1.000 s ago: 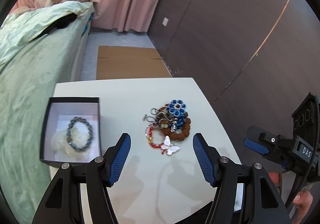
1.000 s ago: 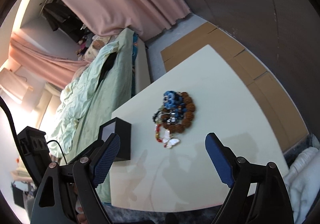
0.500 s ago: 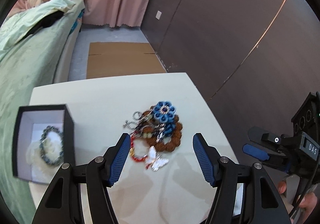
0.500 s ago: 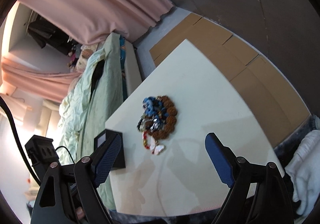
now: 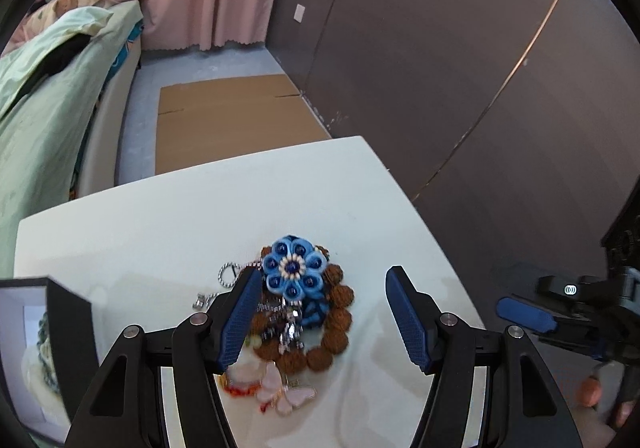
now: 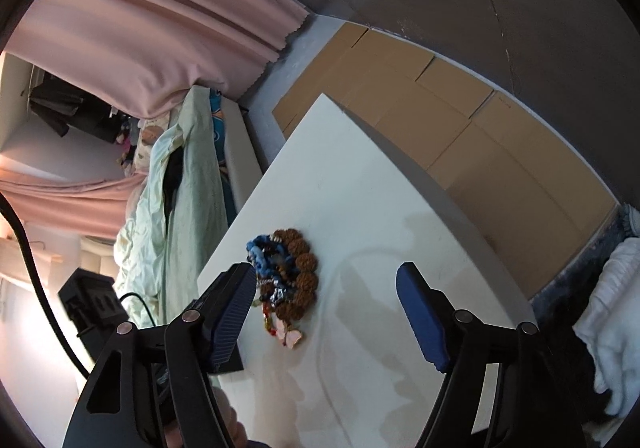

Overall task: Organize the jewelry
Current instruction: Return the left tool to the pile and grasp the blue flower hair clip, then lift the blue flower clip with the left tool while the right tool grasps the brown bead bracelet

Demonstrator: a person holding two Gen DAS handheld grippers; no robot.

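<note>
Jewelry lies in one tangled heap (image 5: 298, 318) on the white table (image 5: 200, 208), and we see it straight ahead of the left gripper (image 5: 320, 314), framed between its two blue-padded fingers. Those jaws stand partly apart with nothing pinched — the pads (image 5: 240, 322) hover above the heap rather than pressing on it, the left pad overlapping its edge in our view. Topmost and farthest from the fingers sits a blue beaded flower (image 5: 293, 268); around and behind it curls a bracelet of knobbly brown seed beads (image 5: 336, 322). Left of the flower, past the left pad, a silver ball chain (image 5: 230, 275) trails out. Nearest the gripper's base lie a pale pink butterfly charm (image 5: 286, 394) and a strand of red-orange beads (image 5: 240, 388), both blurred.

Far to the left of the left gripper stands an open black box (image 5: 68, 332) with a white lining, holding a grey beaded bracelet (image 5: 44, 352) only partly in frame.

From the right gripper (image 6: 326, 314) we see the same heap (image 6: 286, 280) just inside its left finger — its jaws are closing, yet only bare table lies between the pads, and nothing is gripped. The right gripper also shows at the right edge of the left camera's view (image 5: 528, 314).
</note>
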